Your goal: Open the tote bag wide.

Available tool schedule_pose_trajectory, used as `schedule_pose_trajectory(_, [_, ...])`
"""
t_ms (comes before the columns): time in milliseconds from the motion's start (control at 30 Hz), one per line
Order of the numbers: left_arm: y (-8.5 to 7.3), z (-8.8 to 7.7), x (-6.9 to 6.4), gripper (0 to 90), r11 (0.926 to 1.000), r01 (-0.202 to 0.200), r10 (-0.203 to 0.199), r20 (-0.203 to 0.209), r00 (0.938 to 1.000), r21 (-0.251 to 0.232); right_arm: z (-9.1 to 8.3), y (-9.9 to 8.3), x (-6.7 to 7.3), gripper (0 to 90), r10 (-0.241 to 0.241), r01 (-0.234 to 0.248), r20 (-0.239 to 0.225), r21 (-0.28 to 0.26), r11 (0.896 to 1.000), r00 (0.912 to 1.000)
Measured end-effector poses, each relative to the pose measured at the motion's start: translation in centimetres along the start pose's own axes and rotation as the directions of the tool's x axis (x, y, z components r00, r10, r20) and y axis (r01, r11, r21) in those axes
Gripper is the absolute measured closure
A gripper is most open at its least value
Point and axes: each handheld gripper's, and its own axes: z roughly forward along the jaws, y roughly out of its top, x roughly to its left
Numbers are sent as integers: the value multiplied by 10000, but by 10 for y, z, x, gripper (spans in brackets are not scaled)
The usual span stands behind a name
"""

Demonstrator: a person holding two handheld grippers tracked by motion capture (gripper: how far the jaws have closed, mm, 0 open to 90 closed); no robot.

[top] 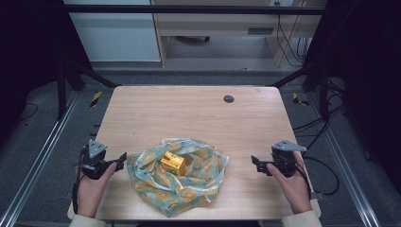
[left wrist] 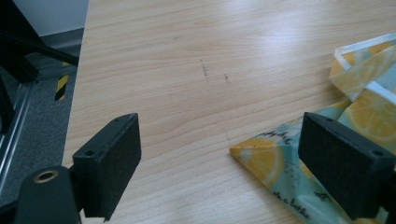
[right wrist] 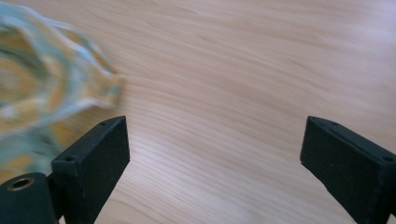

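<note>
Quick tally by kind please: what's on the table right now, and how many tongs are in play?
Lemon-print cloth: 1, crumpled at the near edge of the table
Gold box: 1, resting on the cloth
Tongs: 2, left tongs and right tongs, both open with nothing between the jaws
Total: 4

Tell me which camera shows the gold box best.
The high view: the gold box sits whole in the middle of the lemon-print cloth. Both gripper views catch just the cloth's edge, blurred in the right one.

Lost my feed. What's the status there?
Left gripper and right gripper open, empty. Gold box sits on crumpled lemon cloth. Nothing in the way.
</note>
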Motion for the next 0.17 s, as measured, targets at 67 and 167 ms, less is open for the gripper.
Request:
schedule_pose_trajectory(67, [-1,1,3,116,10000,82,-82,-16,10000,38,0,-9,-14,85,256,-264,341,230,9994,9991])
schedule_pose_trajectory(167, [-1,1,3,101,9999,100,-100,103,9999,-11,-1,-14,-23,86,609,-628,525,347,9974,9968])
